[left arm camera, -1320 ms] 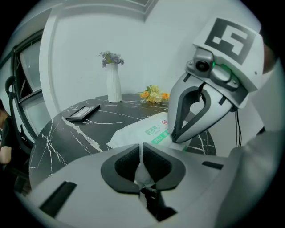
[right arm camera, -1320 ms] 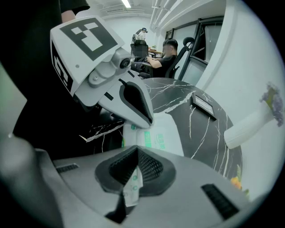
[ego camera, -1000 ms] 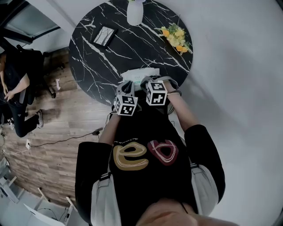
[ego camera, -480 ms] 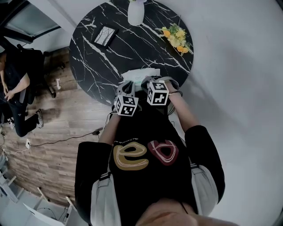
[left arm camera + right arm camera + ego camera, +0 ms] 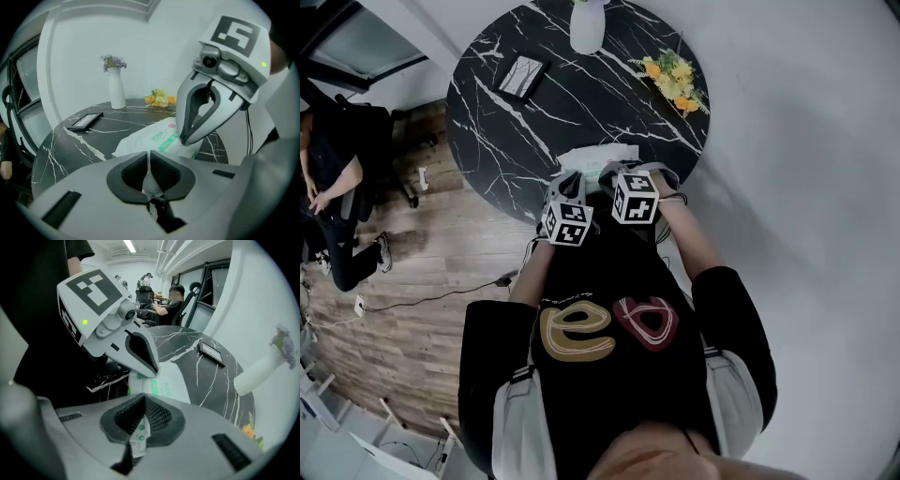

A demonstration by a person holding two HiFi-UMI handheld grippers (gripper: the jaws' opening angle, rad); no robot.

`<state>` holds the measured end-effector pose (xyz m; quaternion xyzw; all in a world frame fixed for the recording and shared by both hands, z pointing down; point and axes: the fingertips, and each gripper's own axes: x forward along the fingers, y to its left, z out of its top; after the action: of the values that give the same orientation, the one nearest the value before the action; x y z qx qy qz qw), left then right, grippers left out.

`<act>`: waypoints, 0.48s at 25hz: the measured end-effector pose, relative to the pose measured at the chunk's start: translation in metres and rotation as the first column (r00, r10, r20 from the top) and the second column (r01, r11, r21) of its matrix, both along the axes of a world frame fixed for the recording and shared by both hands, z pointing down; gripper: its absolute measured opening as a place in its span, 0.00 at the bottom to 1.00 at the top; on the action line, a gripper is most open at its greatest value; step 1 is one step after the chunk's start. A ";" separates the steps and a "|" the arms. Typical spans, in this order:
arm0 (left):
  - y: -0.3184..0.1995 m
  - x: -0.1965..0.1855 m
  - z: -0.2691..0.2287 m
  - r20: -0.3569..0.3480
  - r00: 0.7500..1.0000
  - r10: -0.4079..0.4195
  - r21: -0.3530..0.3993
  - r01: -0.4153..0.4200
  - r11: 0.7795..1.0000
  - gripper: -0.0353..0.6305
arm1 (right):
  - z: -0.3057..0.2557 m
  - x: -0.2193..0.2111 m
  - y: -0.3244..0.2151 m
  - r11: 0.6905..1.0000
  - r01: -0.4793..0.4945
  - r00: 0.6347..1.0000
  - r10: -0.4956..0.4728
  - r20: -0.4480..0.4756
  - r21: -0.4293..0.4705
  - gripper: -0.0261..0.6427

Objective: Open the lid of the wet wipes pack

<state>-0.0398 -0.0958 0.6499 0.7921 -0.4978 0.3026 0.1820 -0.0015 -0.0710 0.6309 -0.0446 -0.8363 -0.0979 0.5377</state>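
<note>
Both jaws of your left claw (image 5: 149, 165) press together on the white near edge of the wet wipes pack (image 5: 152, 139), which lies at the near rim of the round black marble surface (image 5: 581, 94). Your right claw (image 5: 142, 417) is likewise closed, pinching a white flap (image 5: 138, 436) with green dots on the pack's top.

Lighting and image quality: bright, even indoor light.
Ceiling strip light (image 5: 130, 245) upper left in right gripper view; soft shadows; strong fisheye bending, black vignetted corners; right gripper (image 5: 141, 414) body nearest lens slightly soft.
</note>
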 end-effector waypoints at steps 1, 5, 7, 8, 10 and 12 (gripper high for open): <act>0.000 0.000 0.000 0.000 1.000 0.000 0.001 0.000 1.000 0.09 | 0.000 0.000 0.000 1.000 -0.002 1.000 0.002 0.003 0.002 0.06; 0.000 0.000 0.000 0.003 1.000 0.004 0.004 -0.004 1.000 0.09 | -0.001 0.000 0.000 1.000 -0.004 1.000 0.004 0.009 0.006 0.05; 0.000 0.000 0.000 0.007 1.000 0.007 0.006 -0.007 1.000 0.09 | -0.001 0.000 -0.001 1.000 -0.005 1.000 0.005 0.011 0.008 0.05; 0.000 0.000 0.000 0.009 1.000 0.010 0.006 -0.010 1.000 0.09 | -0.002 0.000 -0.001 1.000 -0.007 1.000 0.007 0.012 0.009 0.05; -0.001 0.001 0.000 0.012 1.000 0.015 0.008 -0.015 1.000 0.09 | -0.002 0.000 -0.002 1.000 -0.010 1.000 0.010 0.012 0.010 0.05; 0.000 0.001 0.000 0.013 1.000 0.018 0.008 -0.018 1.000 0.09 | -0.003 0.000 -0.003 1.000 -0.013 1.000 0.013 0.012 0.008 0.05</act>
<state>-0.0392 -0.0962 0.6495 0.7954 -0.4930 0.3072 0.1728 -0.0017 -0.0738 0.6282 -0.0363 -0.8394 -0.0982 0.5334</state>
